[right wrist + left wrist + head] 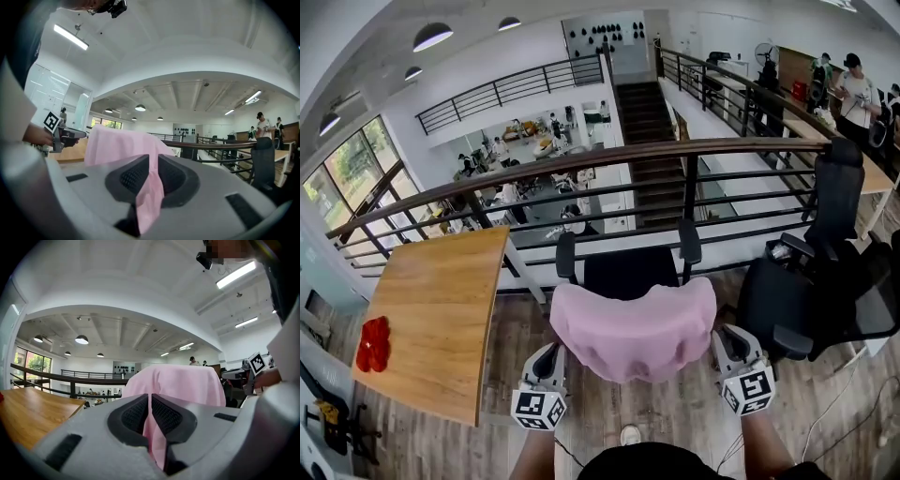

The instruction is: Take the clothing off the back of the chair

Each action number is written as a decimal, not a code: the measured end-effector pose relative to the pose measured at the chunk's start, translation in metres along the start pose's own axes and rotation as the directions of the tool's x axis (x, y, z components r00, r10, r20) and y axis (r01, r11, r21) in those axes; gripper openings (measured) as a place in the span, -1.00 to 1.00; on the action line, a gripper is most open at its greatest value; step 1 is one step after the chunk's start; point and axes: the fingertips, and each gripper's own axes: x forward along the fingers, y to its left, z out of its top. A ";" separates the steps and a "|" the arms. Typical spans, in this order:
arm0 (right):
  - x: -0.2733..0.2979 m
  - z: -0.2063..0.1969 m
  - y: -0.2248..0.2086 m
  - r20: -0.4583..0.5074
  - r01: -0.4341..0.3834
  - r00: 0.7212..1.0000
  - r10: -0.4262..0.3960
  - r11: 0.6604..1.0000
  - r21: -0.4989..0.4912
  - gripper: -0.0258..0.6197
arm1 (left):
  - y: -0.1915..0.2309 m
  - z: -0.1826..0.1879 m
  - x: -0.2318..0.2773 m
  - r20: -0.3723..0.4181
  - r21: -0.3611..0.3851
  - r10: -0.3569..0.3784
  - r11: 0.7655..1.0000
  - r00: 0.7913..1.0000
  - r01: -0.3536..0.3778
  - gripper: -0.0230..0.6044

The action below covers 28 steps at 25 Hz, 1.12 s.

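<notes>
Step in hand, by the look of it: lifting the cloth [633,330] clear of the chair [628,274].

- Keep both pinches tight.
- Raise the 2 ends together and level, so that neither side slips off first.
- Draw toward the body only once the hem has cleared the back; any sooner risks a snag on the armrests.
- Steer wide of the table [441,309] on the left and the other chair [806,295] on the right.

Left gripper [551,356]: clamped right down on a fold at the cloth's left edge. Shows in the left gripper view as a pink strip squeezed between the pads [133,416] and trailing down toward the camera. The bulk billows just beyond the tips.

Between the 2 grippers: stretched as 1 wide pink sag, hanging over and in front of the chair's black back. Cannot tell from the head view whether touching it or already free.

Right gripper [727,345]: closed on the right edge as well, a shade less tightly. Has a fold wedged between its pads [171,177] and drooping below them. The rest spreads off to the left toward the other gripper.
</notes>
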 end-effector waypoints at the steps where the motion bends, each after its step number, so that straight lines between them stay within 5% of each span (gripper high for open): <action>1: 0.003 0.000 -0.002 0.000 0.002 1.000 -0.002 1.000 0.000 -0.74 | 0.004 -0.001 0.003 -0.004 -0.002 0.001 1.000 1.000 -0.001 -0.86; 13: 0.042 -0.017 -0.029 -0.055 0.032 0.998 -0.030 0.998 0.046 -0.08 | 0.039 -0.001 0.044 0.006 -0.081 0.000 0.997 1.000 0.001 0.18; 24: 0.086 -0.036 -0.039 -0.136 -0.019 0.990 0.032 0.995 0.095 0.46 | 0.047 -0.015 0.089 -0.048 -0.073 -0.068 0.995 0.997 0.064 0.34; 28: 0.099 -0.035 -0.039 -0.136 -0.037 0.989 0.053 0.993 0.112 0.50 | 0.045 -0.018 0.100 -0.071 -0.051 -0.109 0.993 0.992 0.105 0.34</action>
